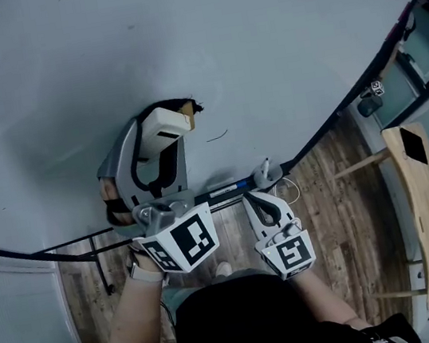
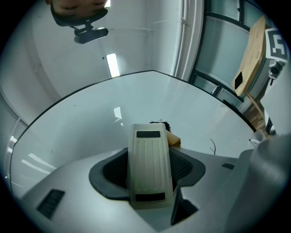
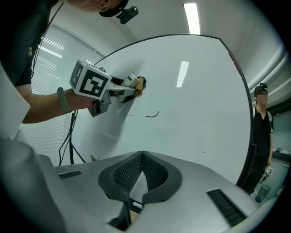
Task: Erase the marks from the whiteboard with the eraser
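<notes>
Holds the eraser (image 2: 148,150) in the left gripper (image 2: 150,175), jaws drawn in tight against its two long sides, ribbed cream back turned toward the camera. Presses the eraser's far end onto the whiteboard (image 1: 200,31), low on the board and a little left of its middle in the head view. Covers most of a black scribble (image 2: 160,123), which peeks out past the eraser's top edge. Shows a tan pad (image 2: 173,140) at the eraser's right corner, against the whiteboard.

Shows a short curved stroke (image 3: 153,114) on the whiteboard just right of the eraser, apart from it, and a faint thin line (image 3: 122,115) between the two. Elsewhere on the whiteboard, only a few tiny specks.

Holds the right gripper (image 3: 142,154) lower, close to the ledge (image 1: 226,191) along the whiteboard's bottom edge, aimed up at the board. Jaws fully together, tips meeting, nothing between them. Cannot tell whether its tips touch the ledge.

Below the whiteboard, a plank floor (image 1: 326,189). Off the whiteboard's right edge, a wooden panel on thin legs (image 1: 423,206). In the right gripper view, a person (image 3: 261,132) in dark clothes beside the whiteboard's right edge, and black cables (image 3: 72,136) hanging down past its left edge. Ceiling lights mirrored as bright bars on the whiteboard's glossy face.
</notes>
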Demonstrator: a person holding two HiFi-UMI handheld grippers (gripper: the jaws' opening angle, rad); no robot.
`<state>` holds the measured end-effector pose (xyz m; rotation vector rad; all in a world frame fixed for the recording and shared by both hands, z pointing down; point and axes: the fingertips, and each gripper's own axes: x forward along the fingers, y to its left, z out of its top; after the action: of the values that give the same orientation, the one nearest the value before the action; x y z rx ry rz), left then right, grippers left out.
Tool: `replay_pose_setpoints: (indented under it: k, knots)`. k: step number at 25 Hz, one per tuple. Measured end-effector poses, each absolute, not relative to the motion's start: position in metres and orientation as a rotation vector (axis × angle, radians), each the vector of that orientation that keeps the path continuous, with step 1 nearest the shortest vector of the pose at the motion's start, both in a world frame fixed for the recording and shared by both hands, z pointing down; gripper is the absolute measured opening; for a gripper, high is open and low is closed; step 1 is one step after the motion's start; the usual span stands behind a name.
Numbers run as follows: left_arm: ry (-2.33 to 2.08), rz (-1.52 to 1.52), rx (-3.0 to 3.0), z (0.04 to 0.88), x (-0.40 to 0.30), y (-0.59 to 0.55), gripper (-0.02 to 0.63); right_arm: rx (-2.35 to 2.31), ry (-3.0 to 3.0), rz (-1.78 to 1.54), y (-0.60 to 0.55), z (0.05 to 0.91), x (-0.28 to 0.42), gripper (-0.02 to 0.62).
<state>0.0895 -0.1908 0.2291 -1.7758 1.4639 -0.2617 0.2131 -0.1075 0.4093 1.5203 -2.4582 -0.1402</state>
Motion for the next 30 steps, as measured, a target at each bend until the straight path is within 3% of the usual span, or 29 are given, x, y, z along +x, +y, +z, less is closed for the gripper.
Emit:
replay_pose_setpoints:
  k: [9, 16, 30]
  knots:
    - [1.329, -0.346, -1.751, 0.262, 0.183, -0.2, 0.262, 1.631, -2.379, -0.095, -0.094, 0.419, 0.272, 0.028]
    - [1.144, -0.499, -1.684, 0.324, 0.228, -0.2, 0.262, 1.648, -2.362, -0.083, -0.084, 0.425, 0.28, 0.028]
    - [1.19, -0.556, -1.675, 0.361, 0.118, -0.191, 0.264, 1.486, -2.421, -0.056, -0.086, 0.44, 0.241, 0.028]
